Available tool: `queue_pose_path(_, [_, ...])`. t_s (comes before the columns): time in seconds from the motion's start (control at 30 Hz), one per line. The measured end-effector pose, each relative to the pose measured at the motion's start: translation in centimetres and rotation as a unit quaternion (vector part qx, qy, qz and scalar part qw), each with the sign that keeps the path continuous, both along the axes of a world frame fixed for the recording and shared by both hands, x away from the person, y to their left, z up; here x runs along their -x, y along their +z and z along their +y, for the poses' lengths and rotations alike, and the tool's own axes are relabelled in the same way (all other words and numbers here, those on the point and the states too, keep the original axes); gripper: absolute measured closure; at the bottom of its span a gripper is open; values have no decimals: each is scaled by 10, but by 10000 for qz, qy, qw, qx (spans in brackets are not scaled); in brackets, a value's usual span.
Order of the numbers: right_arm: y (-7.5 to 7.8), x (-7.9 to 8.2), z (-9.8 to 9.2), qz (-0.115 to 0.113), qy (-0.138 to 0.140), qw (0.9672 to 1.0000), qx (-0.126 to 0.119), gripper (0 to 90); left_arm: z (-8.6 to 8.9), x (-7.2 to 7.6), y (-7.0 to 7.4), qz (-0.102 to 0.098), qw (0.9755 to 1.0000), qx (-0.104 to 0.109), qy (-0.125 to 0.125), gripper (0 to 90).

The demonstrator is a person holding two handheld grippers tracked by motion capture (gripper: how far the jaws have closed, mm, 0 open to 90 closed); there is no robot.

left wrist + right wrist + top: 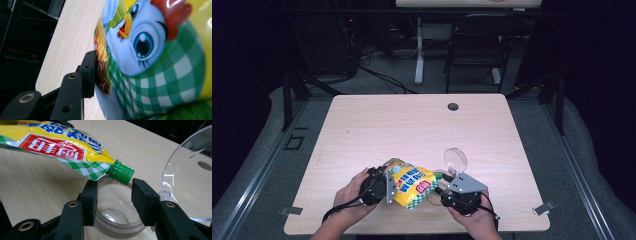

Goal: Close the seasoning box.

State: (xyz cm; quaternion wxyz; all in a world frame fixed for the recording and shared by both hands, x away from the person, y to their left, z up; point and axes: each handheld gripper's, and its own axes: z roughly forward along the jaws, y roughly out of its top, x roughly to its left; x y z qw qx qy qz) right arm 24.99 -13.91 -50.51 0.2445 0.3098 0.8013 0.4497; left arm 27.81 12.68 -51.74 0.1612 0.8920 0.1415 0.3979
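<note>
A yellow sauce pouch (412,182) with a green check pattern and a cartoon bird (150,45) hangs tilted over the table's front. My left gripper (388,186) is shut on its left end, and one black pad (89,72) presses the foil. The pouch's green screw spout (121,173) has no cap and points down over the mouth of a clear glass jar (112,216). My right gripper (113,195) is open, its jaws standing either side of the jar's mouth just below the spout. The jar's clear round lid (190,182) stands swung open.
The pale wooden table (412,125) has a round cable hole (453,106) near its far edge. Beyond it are a dark chair (477,45), a white desk leg (418,55) and cables on the floor. Both hands are at the table's front edge.
</note>
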Motion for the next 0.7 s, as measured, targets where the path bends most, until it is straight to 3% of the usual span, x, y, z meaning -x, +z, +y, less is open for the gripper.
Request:
queue_pose_path(0.3, [-2,2,-1,-105,-60,9999,13,570,-3,1,-1,-23,9999,-98,-41,590])
queue_pose_path(0.7, [-3,5,4,-399,12,9987,311,559,-2,1,-1,-23,9998,-186,-48,590])
